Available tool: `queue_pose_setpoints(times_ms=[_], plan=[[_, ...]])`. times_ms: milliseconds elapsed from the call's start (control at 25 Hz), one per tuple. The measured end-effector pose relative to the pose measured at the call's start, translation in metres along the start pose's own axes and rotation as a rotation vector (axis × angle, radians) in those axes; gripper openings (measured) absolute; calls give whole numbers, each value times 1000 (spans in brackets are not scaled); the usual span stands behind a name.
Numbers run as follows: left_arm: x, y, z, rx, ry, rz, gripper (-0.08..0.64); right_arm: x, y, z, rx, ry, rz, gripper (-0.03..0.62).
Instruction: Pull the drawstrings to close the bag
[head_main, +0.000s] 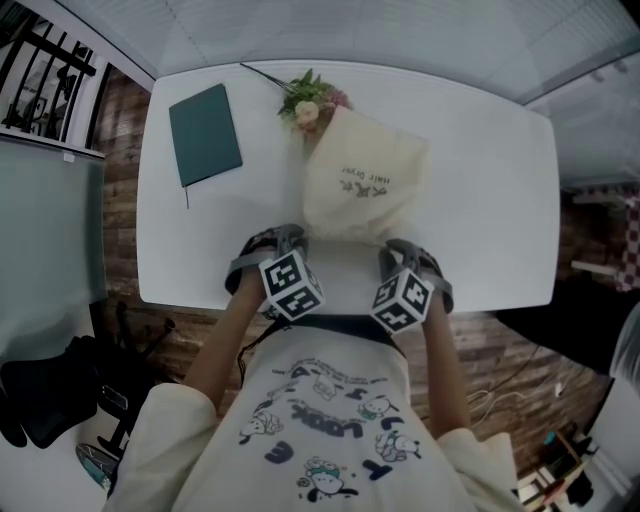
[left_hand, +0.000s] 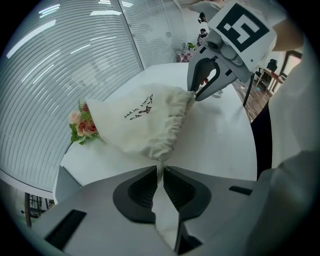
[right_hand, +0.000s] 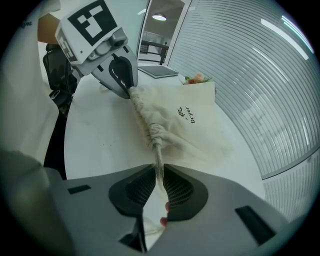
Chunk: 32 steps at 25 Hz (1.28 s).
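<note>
table (head_main: 500, 200), bag (head_main: 362, 185) mouth twd near edge

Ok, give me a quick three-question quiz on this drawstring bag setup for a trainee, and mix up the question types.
1. True or false: the right gripper is shut on a drawstring of the cream bag.
2. In the head view, what lies on the white table to the left of the flower bunch? A) teal notebook B) scissors C) mug
3. Short answer: how many grippers are shut on the bag's drawstrings?

Key: 1 true. 2 A. 3 two; the left gripper pinches the other one.
</note>
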<state>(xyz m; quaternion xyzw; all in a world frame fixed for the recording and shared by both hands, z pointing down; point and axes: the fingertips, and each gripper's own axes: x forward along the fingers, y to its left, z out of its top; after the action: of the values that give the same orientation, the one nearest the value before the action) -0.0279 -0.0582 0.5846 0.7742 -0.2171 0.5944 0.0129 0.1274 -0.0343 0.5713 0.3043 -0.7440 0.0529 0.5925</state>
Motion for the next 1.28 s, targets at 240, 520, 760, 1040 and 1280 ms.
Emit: queue_pose_setpoints(times_ms=[240, 520, 760, 1040, 1280], plan=[[-2, 0, 1, -16, 3, 11, 54, 1, -2, 3, -7, 0, -15, 40], [-5, 3, 1, -166, -35, 64, 48, -7, -9, 6, 97, -55, -106, 25], [-14, 9, 7, -448, -123, 119, 48, -16, -20, 5, 366, -132, -224, 23], [-21, 7, 4, -933, -232, 52, 48, -21, -20, 6, 784, -254, -195, 23], [-24, 3, 2, -1113, -281, 10, 48, -23, -24, -4, 1037, -333, -169, 21]])
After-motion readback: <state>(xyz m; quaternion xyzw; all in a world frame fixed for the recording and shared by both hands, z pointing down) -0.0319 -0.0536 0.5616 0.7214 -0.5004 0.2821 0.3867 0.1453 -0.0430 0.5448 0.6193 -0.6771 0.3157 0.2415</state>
